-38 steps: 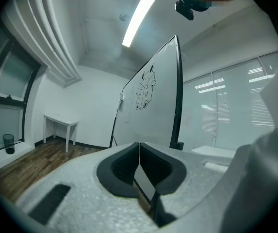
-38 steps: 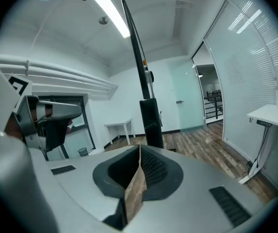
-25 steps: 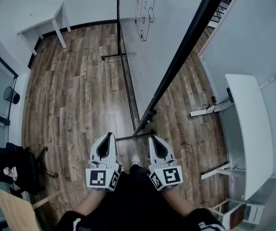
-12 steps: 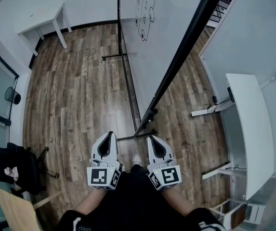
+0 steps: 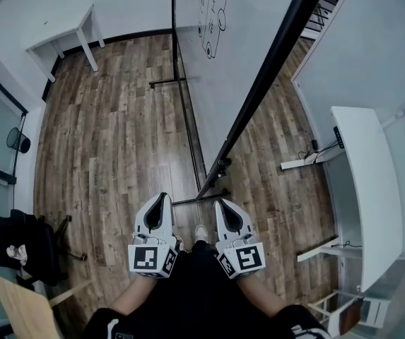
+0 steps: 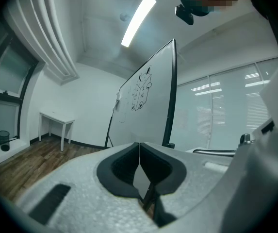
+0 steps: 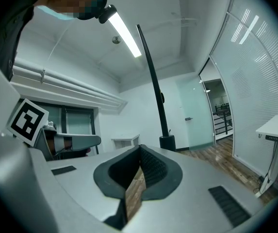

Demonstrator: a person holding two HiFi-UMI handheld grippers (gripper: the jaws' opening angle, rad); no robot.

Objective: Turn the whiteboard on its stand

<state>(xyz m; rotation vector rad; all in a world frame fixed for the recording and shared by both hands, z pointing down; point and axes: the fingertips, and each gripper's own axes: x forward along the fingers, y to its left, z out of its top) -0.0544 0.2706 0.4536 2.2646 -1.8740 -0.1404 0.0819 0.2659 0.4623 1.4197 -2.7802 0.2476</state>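
- The whiteboard (image 5: 213,83) stands upright on its stand, running from the middle of the head view out toward 12 and 1 o'clock. Its black near edge (image 5: 257,90) comes down to the stand's foot (image 5: 198,200) on the wooden floor (image 5: 110,119).
- The left gripper (image 5: 160,199) and right gripper (image 5: 220,203) sit low at 6 o'clock, close to the person and apart from the board. Each has its jaws pressed together on nothing.
- This fits a pause ahead of taking hold of the frame, or a stand-off after the board is let go. Its present angle does not settle which.
- In my judgement, any hold on that edge needs the jaws parted.
- Against the earlier frame little differs: the right gripper sits slightly nearer 9 o'clock, and the board keeps its angle.
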